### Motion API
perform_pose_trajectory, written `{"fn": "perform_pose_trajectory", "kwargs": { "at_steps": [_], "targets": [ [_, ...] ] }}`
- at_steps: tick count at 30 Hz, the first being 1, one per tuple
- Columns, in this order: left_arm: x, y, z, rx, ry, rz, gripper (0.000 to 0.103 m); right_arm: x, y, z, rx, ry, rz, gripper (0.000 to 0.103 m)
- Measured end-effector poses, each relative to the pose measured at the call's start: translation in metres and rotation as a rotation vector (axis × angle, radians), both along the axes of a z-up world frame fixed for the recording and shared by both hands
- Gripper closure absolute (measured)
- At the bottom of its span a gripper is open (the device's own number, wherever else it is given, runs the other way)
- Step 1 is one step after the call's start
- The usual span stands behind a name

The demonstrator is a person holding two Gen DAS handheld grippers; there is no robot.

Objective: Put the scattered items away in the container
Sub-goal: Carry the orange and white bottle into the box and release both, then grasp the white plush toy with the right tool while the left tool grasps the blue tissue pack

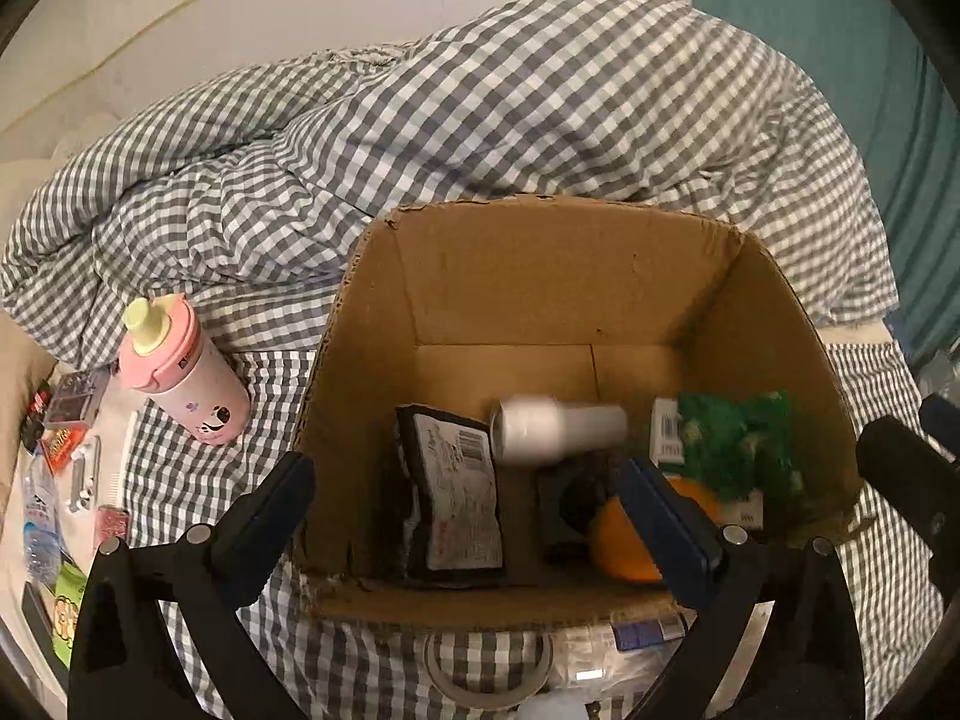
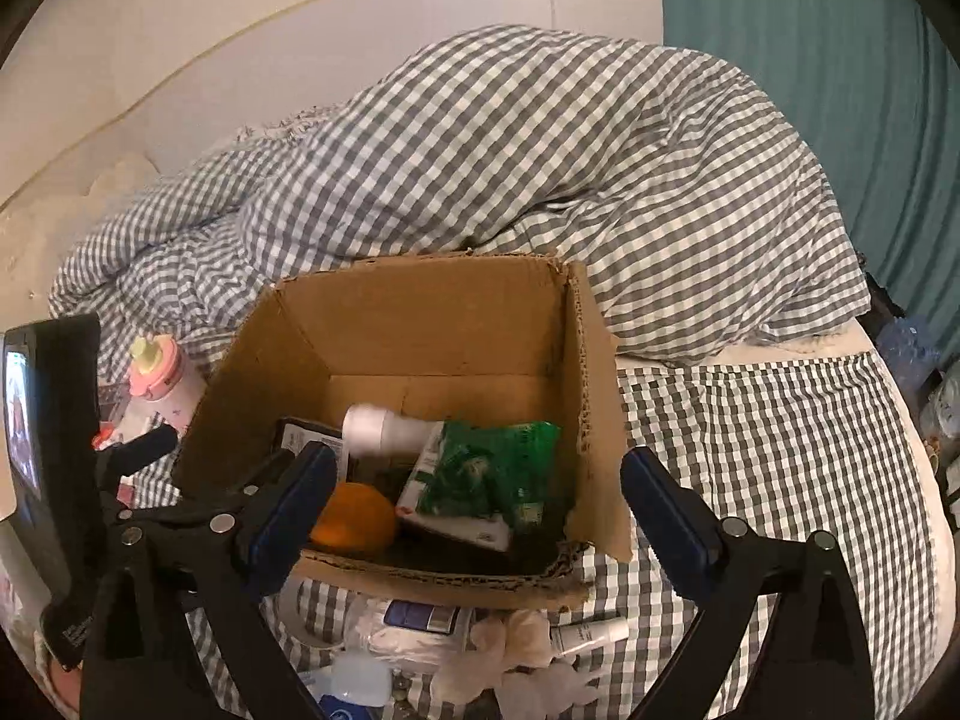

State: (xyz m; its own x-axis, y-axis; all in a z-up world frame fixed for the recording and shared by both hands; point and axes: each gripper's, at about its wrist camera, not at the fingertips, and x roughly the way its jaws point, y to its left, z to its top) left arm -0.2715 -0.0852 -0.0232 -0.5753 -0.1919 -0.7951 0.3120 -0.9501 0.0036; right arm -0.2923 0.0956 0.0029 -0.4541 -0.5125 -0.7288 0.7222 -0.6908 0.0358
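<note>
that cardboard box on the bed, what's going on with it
A person with a gripper in each hand is tidying loose items into the cardboard box on the checked bedding. In it lie a white bottle, an orange, a green packet and a dark pouch. Both the left gripper and the right gripper are open and empty over the box. A pink bottle and small things are outside it.
</note>
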Motion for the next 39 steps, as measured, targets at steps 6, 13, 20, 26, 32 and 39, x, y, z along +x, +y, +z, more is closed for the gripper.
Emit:
{"fn": "perform_pose_trajectory", "kwargs": {
  "at_steps": [6,13,20,26,32,39],
  "targets": [
    [0.030,0.016,0.022,-0.027,0.023,-0.016,0.000,0.022,0.025,0.027,-0.023,0.022,0.004,0.007],
    [0.082,0.036,0.068,-0.038,0.079,-0.028,0.000,0.068,0.072,0.071,-0.069,0.089,0.005,0.007],
    [0.138,0.050,0.083,-0.023,0.117,-0.011,0.000,0.102,0.119,0.078,-0.079,0.102,-0.004,0.007],
    [0.164,0.052,0.055,0.010,0.064,0.012,0.000,0.108,0.142,0.048,-0.042,0.047,-0.010,0.007],
    [0.179,0.060,0.012,-0.010,-0.002,0.005,0.000,0.106,0.150,0.000,0.011,-0.022,-0.013,0.007],
    [0.181,0.064,-0.049,0.047,-0.068,-0.021,0.000,0.096,0.144,-0.057,0.085,-0.094,-0.005,0.007]
  ]
}}
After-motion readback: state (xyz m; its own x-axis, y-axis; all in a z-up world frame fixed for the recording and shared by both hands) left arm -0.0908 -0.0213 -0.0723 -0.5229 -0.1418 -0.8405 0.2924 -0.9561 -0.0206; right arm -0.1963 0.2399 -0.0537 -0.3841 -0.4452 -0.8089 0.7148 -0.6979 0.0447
